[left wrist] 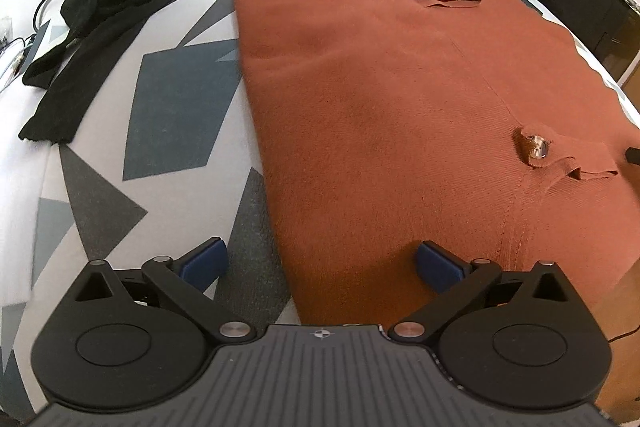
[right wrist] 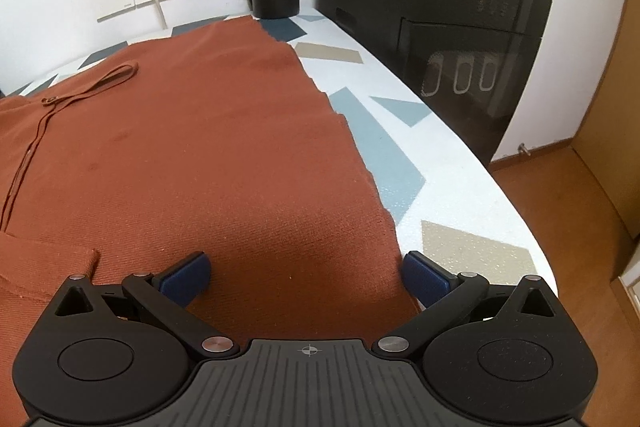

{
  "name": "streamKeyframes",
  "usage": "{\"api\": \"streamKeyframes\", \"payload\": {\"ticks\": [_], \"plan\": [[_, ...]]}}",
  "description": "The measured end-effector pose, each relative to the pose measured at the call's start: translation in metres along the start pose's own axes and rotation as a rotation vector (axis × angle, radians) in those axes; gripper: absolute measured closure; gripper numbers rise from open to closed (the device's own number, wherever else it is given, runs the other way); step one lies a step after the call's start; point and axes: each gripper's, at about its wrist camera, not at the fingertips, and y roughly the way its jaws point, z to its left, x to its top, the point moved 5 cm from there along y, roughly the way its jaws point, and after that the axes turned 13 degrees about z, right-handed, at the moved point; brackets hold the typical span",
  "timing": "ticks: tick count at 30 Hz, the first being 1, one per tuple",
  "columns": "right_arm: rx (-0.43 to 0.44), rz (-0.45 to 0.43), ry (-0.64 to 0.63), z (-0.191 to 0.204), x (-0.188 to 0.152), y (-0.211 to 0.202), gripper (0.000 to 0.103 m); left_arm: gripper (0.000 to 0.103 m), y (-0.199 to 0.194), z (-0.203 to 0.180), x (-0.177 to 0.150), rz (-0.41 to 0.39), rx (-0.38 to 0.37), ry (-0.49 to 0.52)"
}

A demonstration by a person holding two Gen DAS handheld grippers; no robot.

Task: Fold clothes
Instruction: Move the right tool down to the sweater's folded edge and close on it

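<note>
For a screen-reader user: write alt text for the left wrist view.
A rust-orange knitted garment with a metal button lies flat on a grey-and-white geometric tablecloth. The open left tool straddles its near left edge; a crumpled black garment sits far left.

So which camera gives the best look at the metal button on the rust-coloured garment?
The left wrist view: the metal button sits clear and shiny on the rust-coloured garment, beside a small flap. The right wrist view shows the garment's other side but no metal button.
</note>
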Motion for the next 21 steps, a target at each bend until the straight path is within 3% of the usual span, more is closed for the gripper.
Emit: {"api": "streamKeyframes", "payload": {"ticks": [16,21], "plan": [[-0.001,-0.026,0.003,-0.0014,-0.0016,0.0006,0.001,0.0,0.003,-0.0045,0.0031,-0.088,0.001,0.016],[0.018,0.041,-0.022,-0.0059,-0.0034,-0.0052,0.001,0.0,0.0033,-0.0034,0.0066,-0.061,-0.016,0.052]]}}
